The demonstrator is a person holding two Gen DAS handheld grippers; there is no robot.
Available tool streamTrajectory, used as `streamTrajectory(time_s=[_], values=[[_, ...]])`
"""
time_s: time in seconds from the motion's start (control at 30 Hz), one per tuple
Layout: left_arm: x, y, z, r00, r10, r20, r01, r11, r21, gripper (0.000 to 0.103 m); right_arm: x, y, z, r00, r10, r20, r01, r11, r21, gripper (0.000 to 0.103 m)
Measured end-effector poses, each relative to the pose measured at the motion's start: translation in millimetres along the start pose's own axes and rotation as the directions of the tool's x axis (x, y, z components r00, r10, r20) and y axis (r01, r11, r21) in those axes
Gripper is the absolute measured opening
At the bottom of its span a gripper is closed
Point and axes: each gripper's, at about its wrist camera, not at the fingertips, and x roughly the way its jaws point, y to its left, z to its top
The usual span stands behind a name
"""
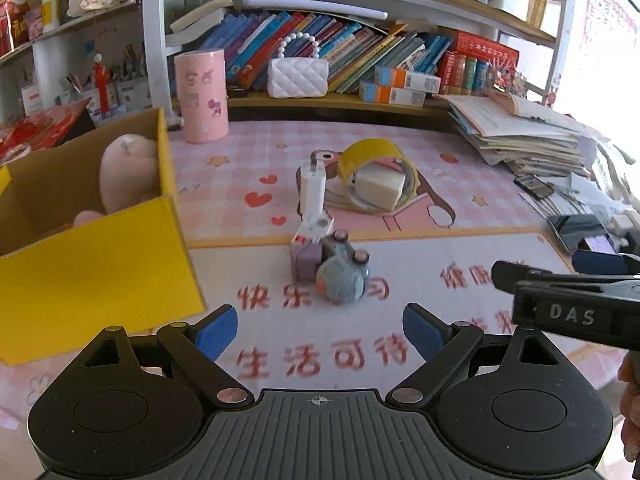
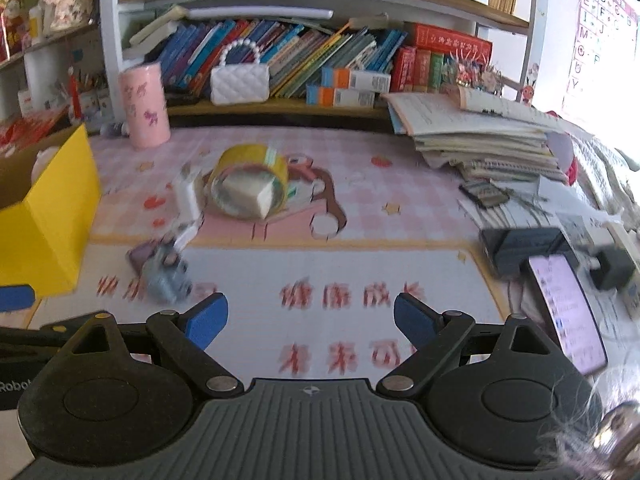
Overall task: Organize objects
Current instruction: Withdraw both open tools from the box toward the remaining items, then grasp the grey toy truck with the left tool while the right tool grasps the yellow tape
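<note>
While both grippers hovered over the mat (image 1: 460, 216), things stood thus:
Grey toy (image 1: 343, 280): mid-mat, touching a purple box (image 1: 305, 258).
Tape roll (image 1: 378, 174): farther back, ringing a white block (image 1: 380, 188).
Yellow box (image 1: 92, 264): left edge, holding a pink plush (image 1: 126, 174).
Left gripper (image 1: 320, 330): wide, empty.
Right gripper (image 2: 311, 320): wide, empty.

my left gripper (image 1: 319, 330) and right gripper (image 2: 307, 318) look alike: black linkage arms, silver pivot screws, blue fingertip pads (image 1: 216, 330), a ribbed grey base with crosshair mark.

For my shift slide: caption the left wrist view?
Open left gripper nears a grey toy; tape roll behind, yellow box left.
</note>
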Motion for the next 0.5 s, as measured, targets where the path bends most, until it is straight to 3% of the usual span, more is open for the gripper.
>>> streamTrajectory(time_s=[0.5], values=[[86.0, -13.4, 31.3, 0.993, 0.087, -0.077, -0.091, 0.995, -0.039, 0.088, 44.2, -38.0, 29.7, 0.998, 0.055, 0.031, -0.055, 0.999, 0.001, 0.089]])
